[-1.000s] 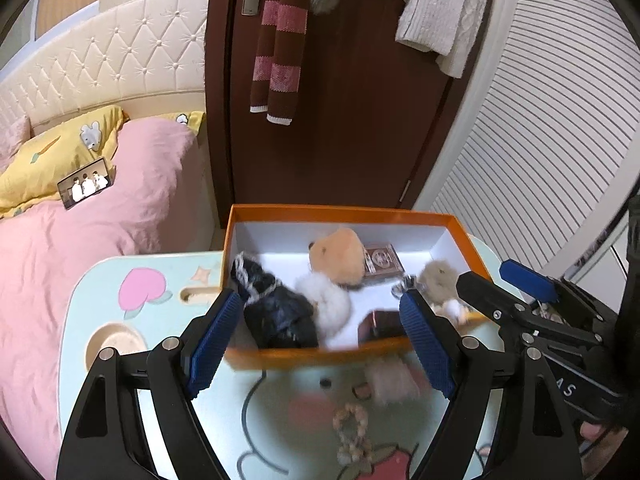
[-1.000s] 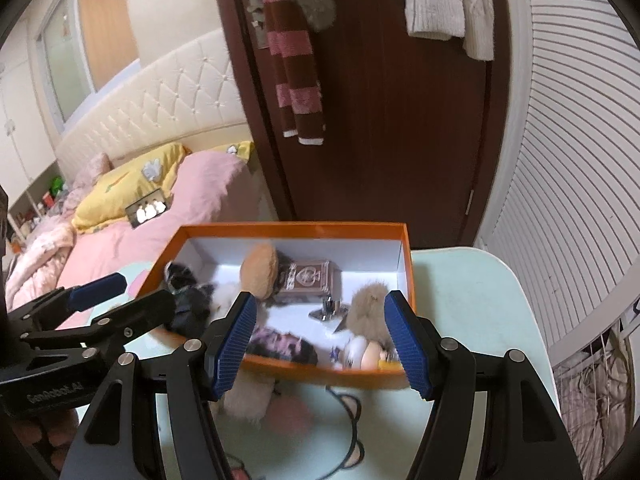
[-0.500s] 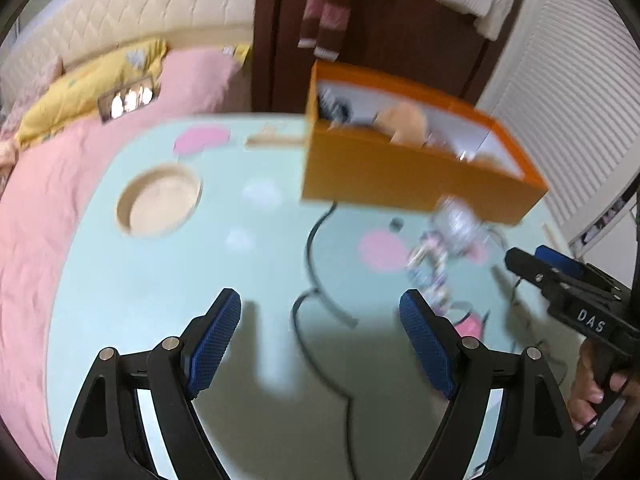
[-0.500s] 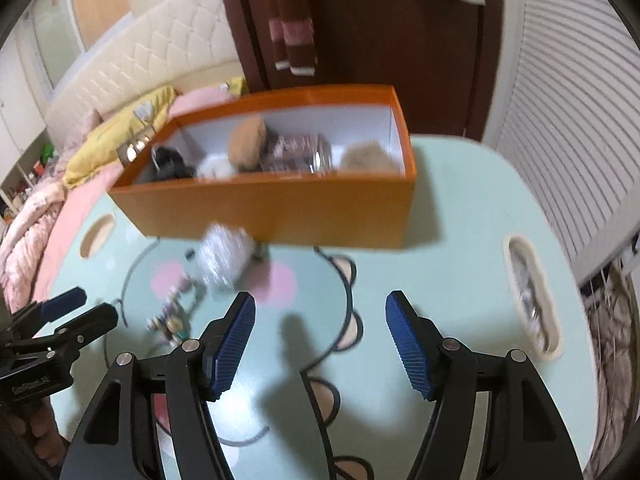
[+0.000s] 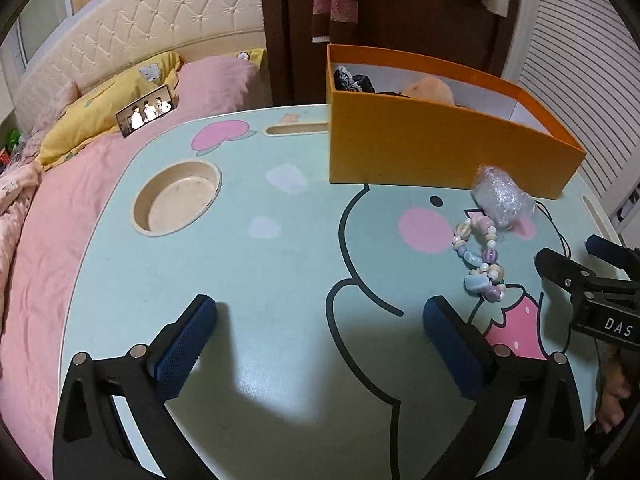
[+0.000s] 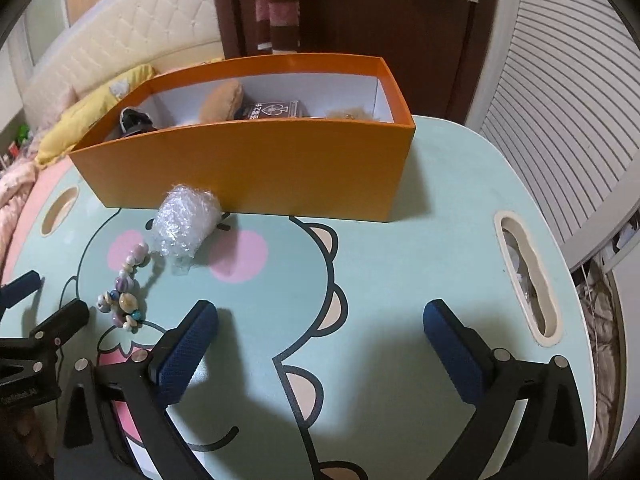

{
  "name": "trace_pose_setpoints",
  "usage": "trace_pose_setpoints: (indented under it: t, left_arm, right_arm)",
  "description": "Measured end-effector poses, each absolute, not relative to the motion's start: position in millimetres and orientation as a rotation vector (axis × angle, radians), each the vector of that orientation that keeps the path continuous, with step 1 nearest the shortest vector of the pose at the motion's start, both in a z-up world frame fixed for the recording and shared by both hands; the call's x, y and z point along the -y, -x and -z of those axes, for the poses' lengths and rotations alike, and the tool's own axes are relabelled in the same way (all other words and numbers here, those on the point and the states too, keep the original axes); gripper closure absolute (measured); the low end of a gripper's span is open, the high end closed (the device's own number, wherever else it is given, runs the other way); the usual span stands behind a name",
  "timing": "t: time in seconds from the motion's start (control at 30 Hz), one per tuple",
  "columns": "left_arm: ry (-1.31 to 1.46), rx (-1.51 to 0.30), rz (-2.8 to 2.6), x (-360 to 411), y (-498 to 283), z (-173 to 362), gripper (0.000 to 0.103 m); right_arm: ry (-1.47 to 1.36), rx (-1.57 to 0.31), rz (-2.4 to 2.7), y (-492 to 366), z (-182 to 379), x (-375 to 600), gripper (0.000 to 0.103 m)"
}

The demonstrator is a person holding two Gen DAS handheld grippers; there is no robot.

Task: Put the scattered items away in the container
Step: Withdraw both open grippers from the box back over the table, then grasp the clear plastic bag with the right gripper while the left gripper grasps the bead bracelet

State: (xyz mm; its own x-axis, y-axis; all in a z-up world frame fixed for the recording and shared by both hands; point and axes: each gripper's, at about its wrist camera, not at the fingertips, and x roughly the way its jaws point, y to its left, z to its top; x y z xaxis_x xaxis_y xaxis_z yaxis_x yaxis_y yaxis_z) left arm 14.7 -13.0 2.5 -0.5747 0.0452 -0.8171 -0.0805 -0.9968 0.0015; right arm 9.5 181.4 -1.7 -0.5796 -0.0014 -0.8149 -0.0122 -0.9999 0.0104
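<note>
Both grippers hover low over the tabletop [image 5: 280,264] near its front edge. The left gripper [image 5: 320,344] and the right gripper [image 6: 320,344] have just been opening; their jaws now stand fully spread, with nothing between them. The orange box [image 6: 256,168] sits at the far side and already holds several items, including a card pack [image 6: 274,111] and plush pieces. Two items remain outside it: a bubble-wrap bundle [image 6: 186,220] just in front of the near wall of the box, and a bead bracelet [image 6: 124,288] nearer, between the two grippers. Risks: the loose bracelet may slide or slip out if pinched on one bead only. The light bundle may crush or roll away. The grippers, close together, may collide when reaching for the same item.
</note>
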Motion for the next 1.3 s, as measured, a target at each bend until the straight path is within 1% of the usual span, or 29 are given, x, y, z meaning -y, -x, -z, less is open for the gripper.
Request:
trace_pose_setpoints:
  t: [0.4, 0.53, 0.57, 0.63, 0.7, 0.77, 0.87, 0.93, 1.03, 1.07, 1.1, 1.13, 1.23, 1.27, 1.3]
  left_arm:
    - [1.412, -0.062, -2.721, 13, -17, -5, 0.000]
    - [1.412, -0.061, -2.721, 13, -17, -5, 0.000]
    - [1.412, -0.061, -2.721, 14, -18, -5, 0.000]
    - [1.412, -0.062, -2.721, 13, -17, -5, 0.000]
    - [1.412, -0.062, -2.720, 14, -17, -5, 0.000]
    - [1.412, -0.062, -2.720, 14, -17, -5, 0.000]
    - [1.412, -0.062, -2.720, 14, -18, -5, 0.000]
    - [1.412, -0.062, -2.720, 14, -18, -5, 0.000]
    - [1.412, -0.062, -2.720, 14, -18, -5, 0.000]
    - [1.412, -0.062, -2.720, 14, -18, -5, 0.000]
    - [1.412, -0.062, -2.720, 14, -18, -5, 0.000]
    - [1.412, -0.062, -2.720, 14, -18, -5, 0.000]
    - [1.412, -0.062, -2.720, 14, -18, -5, 0.000]
    - [1.412, -0.062, -2.720, 14, -18, -5, 0.000]
    - [1.412, -0.062, -2.720, 14, -18, -5, 0.000]
  right_arm:
    - [1.415, -0.032, -2.785, -17, 6, -183, 0.000]
    - [1.395, -0.082, -2.769, -19, 4, -186, 0.000]
    - [1.390, -0.114, -2.776, -19, 3, -188, 0.000]
    - [1.380, -0.236, -2.802, -21, -1, -190, 0.002]
    - [1.357, -0.347, -2.819, -21, -8, -191, 0.012]
    - [1.315, -0.365, -2.843, -19, -17, -187, 0.013]
    - [1.302, -0.292, -2.890, -11, -26, -173, 0.013]
    - [1.314, -0.284, -2.916, -5, -28, -162, 0.018]
    - [1.356, -0.296, -2.925, 10, -27, -148, 0.028]
    - [1.379, -0.296, -2.919, 17, -25, -144, 0.034]
    - [1.407, -0.303, -2.913, 22, -23, -141, 0.037]
    - [1.421, -0.311, -2.910, 19, -19, -139, 0.038]
    - [1.445, -0.297, -2.892, 23, -12, -134, 0.046]
    - [1.449, -0.281, -2.888, 26, -10, -132, 0.051]
    - [1.463, -0.256, -2.880, 28, -7, -130, 0.059]
